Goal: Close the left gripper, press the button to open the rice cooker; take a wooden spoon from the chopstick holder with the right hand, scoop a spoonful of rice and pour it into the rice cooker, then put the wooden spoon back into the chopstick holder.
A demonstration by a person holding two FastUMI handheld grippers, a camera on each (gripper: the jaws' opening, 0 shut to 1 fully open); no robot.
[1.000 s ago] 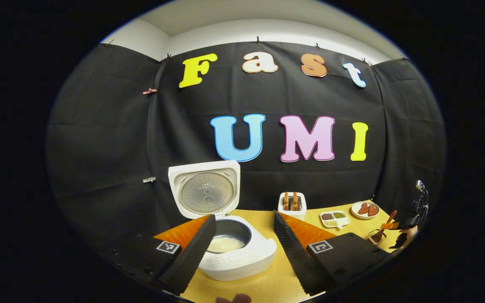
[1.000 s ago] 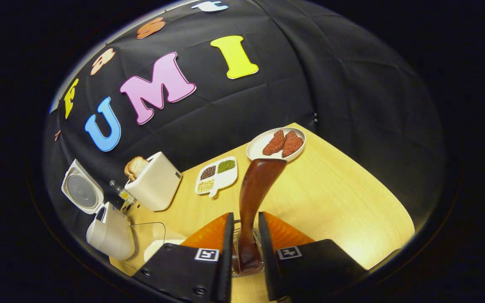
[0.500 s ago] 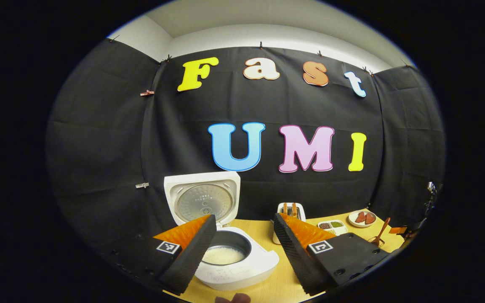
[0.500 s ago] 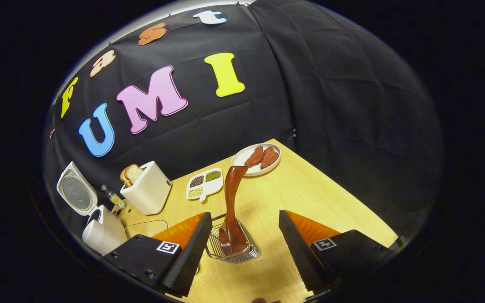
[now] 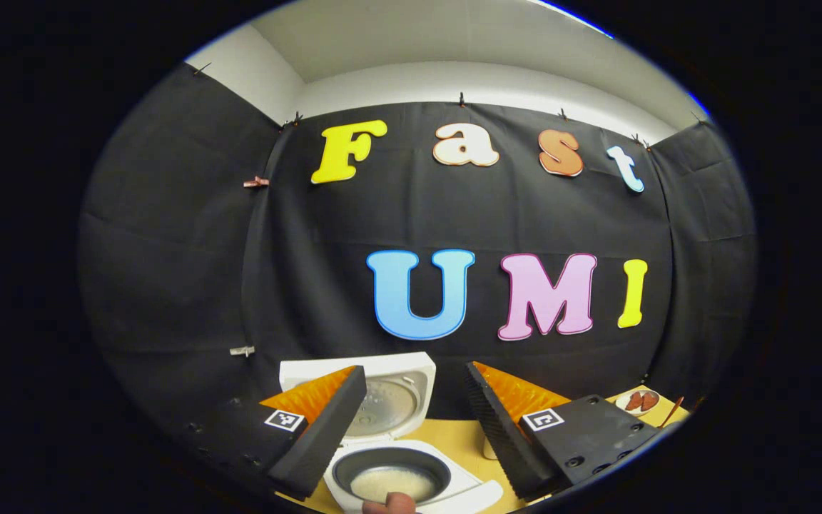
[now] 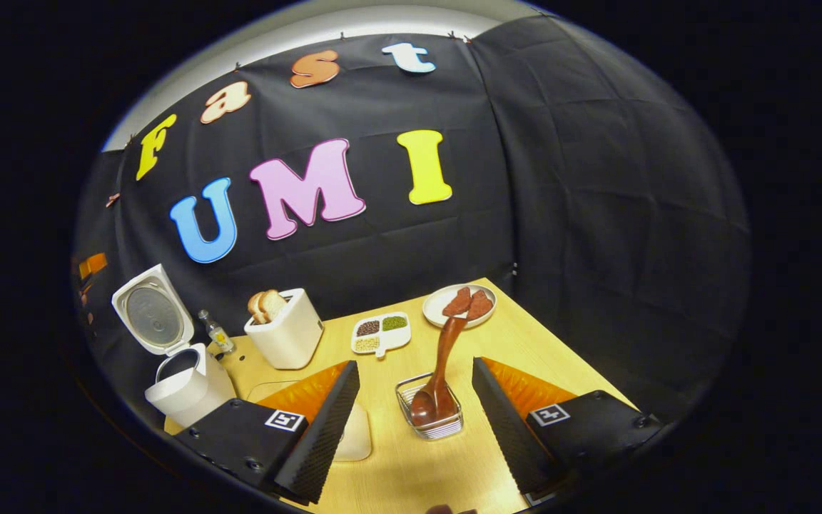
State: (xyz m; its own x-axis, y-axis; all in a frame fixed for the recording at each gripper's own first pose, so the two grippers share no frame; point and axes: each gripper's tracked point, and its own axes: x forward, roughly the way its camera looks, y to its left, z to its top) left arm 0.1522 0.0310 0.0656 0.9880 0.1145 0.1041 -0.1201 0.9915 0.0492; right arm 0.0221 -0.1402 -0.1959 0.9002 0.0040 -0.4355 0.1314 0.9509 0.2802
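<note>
Right tool [image 6: 414, 421] wide open, empty; wooden spoon [image 6: 442, 364] stands in chopstick holder [image 6: 431, 421] btwn its fingers, untouched; left tool [image 5: 414, 428] open too.

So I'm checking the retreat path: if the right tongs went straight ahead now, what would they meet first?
Probably the chopstick holder with the wooden spoon standing in it, between the open right tongs; depth is uncertain.
</note>
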